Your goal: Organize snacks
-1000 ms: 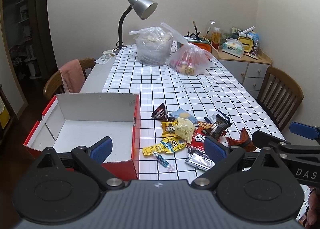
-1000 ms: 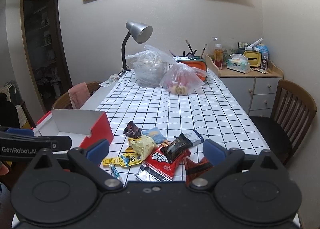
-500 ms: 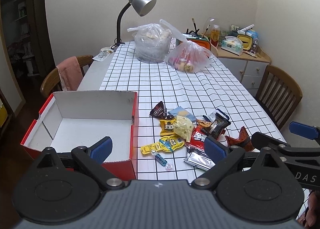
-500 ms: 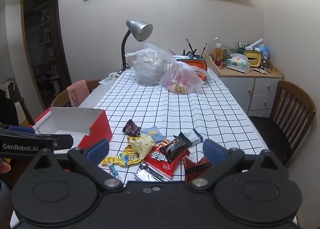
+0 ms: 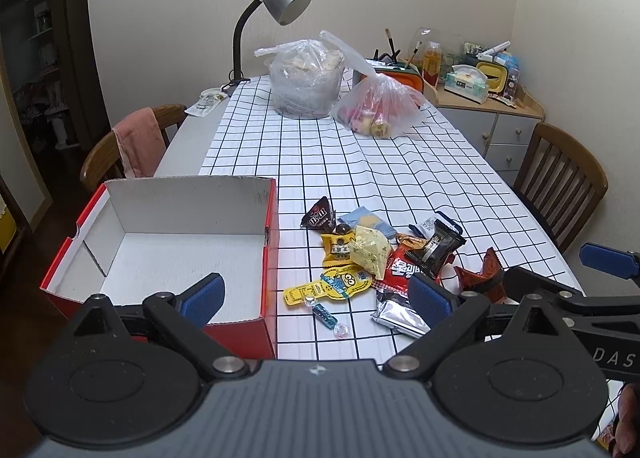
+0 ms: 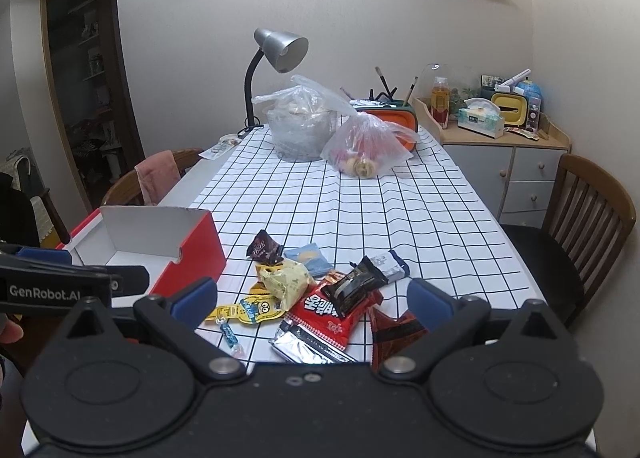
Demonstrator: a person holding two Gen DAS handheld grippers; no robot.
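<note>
Both hand-held grippers (image 5: 316, 294) (image 6: 312, 298) stood wide, empty. Risk: overlapped snacks (image 5: 380, 254) at two o'clock of box (image 5: 272, 258) could drag neighbours off bench (image 5: 400, 162).

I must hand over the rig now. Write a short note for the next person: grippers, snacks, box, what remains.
Left gripper: open, holds nothing, above the table's near edge.
Right gripper: open, holds nothing, above the snack pile.
Red box: open, no snacks inside, left of the pile on the checked tablecloth.
Done: nothing packed yet.
Left: probably move every snack into the box, including the small candies nearest the edge.
</note>
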